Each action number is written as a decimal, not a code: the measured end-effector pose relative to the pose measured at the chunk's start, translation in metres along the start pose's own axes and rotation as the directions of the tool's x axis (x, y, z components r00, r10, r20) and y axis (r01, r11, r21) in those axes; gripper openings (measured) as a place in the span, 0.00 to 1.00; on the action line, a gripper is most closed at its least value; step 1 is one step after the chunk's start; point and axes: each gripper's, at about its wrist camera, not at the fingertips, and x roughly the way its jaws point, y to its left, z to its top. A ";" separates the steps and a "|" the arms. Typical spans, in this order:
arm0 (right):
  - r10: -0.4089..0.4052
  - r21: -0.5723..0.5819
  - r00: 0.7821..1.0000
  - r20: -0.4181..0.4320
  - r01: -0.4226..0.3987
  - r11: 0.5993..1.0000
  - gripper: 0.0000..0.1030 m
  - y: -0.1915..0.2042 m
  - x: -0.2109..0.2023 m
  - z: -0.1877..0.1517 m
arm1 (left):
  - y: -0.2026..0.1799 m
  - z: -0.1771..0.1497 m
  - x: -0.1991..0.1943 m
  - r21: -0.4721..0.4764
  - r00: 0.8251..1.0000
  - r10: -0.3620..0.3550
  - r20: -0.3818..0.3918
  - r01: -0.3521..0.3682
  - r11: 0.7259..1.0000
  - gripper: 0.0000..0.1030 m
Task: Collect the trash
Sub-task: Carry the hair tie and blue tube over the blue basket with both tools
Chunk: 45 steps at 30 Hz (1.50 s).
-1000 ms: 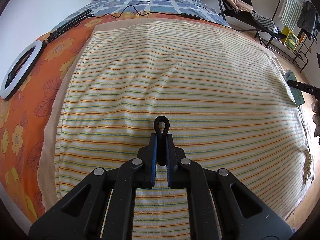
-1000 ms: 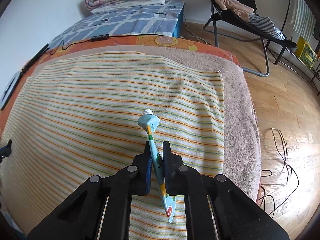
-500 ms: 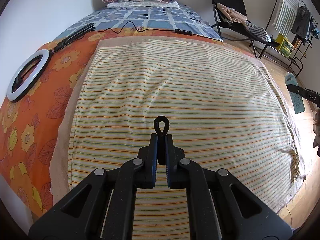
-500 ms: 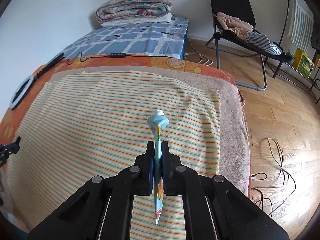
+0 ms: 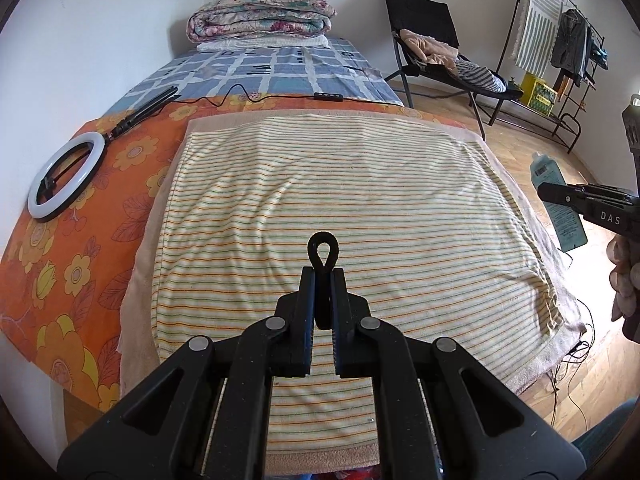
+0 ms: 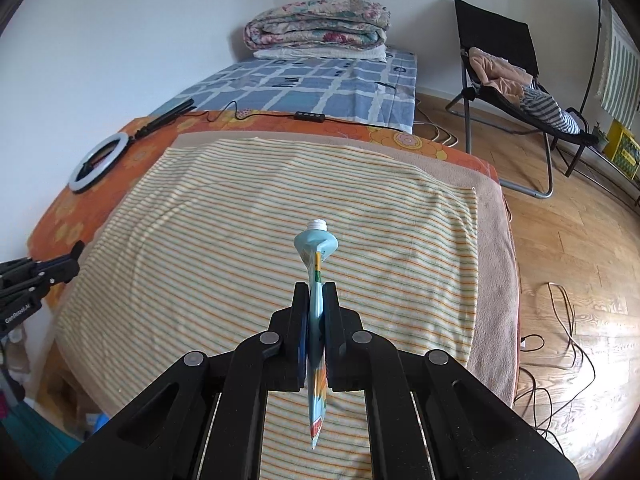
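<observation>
My left gripper (image 5: 323, 276) is shut on a small black loop-shaped band (image 5: 323, 247), held above the striped towel (image 5: 320, 184) on the bed. My right gripper (image 6: 316, 292) is shut on a flattened light-blue tube (image 6: 316, 248) with an uncapped white neck, held above the same towel (image 6: 280, 208). In the left wrist view the right gripper (image 5: 592, 204) and its tube (image 5: 558, 200) show at the right edge. In the right wrist view the left gripper (image 6: 36, 276) shows at the left edge.
A ring light (image 5: 66, 176) and its cable lie on the orange floral sheet (image 5: 72, 240). Folded quilts (image 5: 260, 16) sit at the bed's far end. A black chair with clothes (image 6: 508, 68) and cables (image 6: 560, 340) are on the wooden floor at right.
Both grippers have risen and drawn back from the bed, each keeping its hold. More of the room shows now.
</observation>
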 end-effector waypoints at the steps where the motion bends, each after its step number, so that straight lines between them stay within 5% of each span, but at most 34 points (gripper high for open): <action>1: 0.006 -0.004 1.000 0.002 -0.006 1.000 0.05 0.005 -0.005 -0.002 | -0.001 -0.003 -0.005 -0.001 1.000 -0.003 0.003 0.003 1.000 0.05; 24: 0.118 -0.092 0.993 0.023 -0.115 0.989 0.05 0.112 -0.094 -0.091 | -0.036 -0.088 -0.087 0.038 0.999 -0.052 0.016 0.051 0.998 0.05; 45: 0.231 0.007 0.964 -0.129 -0.232 0.973 0.05 0.151 -0.069 -0.191 | -0.049 -0.186 -0.055 -0.016 0.980 -0.088 -0.178 0.087 0.996 0.05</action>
